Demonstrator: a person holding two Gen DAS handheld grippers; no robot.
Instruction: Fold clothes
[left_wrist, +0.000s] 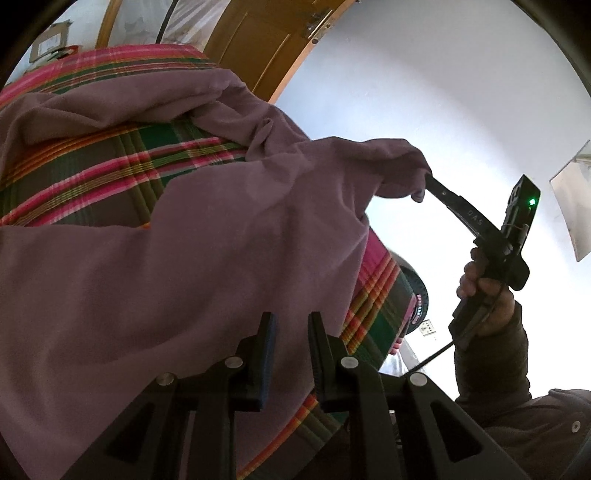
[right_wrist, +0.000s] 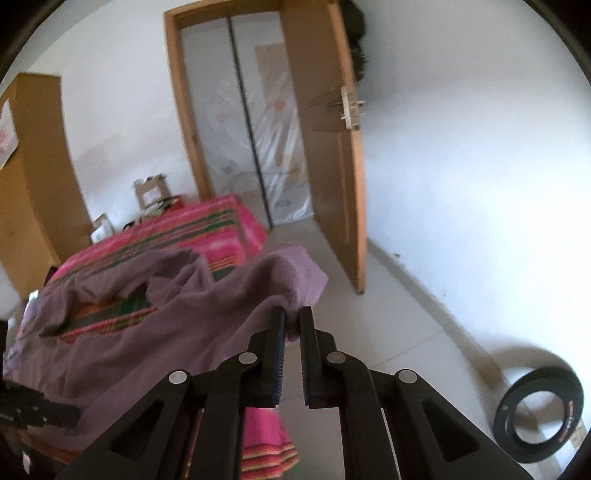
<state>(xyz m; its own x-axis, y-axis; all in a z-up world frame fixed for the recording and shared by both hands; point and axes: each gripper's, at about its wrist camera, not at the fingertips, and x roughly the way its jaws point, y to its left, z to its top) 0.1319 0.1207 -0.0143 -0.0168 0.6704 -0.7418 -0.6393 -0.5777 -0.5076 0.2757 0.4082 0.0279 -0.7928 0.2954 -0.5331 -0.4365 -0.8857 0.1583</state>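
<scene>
A purple garment (left_wrist: 184, 277) lies rumpled over a bed with a pink and green plaid cover (left_wrist: 92, 173). My left gripper (left_wrist: 291, 325) is shut on a fold of the garment near its close edge, with cloth filling the narrow gap between the fingers. My right gripper (left_wrist: 424, 184), held by a person's hand (left_wrist: 487, 295), pinches a corner of the cloth and holds it lifted off the bed to the right. In the right wrist view the garment (right_wrist: 147, 332) hangs from the right gripper (right_wrist: 291, 317) out over the floor. The left gripper (right_wrist: 74, 415) shows at the lower left.
An open wooden door (right_wrist: 325, 166) stands beyond the bed's far corner. A wooden cabinet (right_wrist: 33, 184) rises at the left and boxes (right_wrist: 151, 188) sit behind the bed. A black ring (right_wrist: 535, 413) lies on the tiled floor at the right.
</scene>
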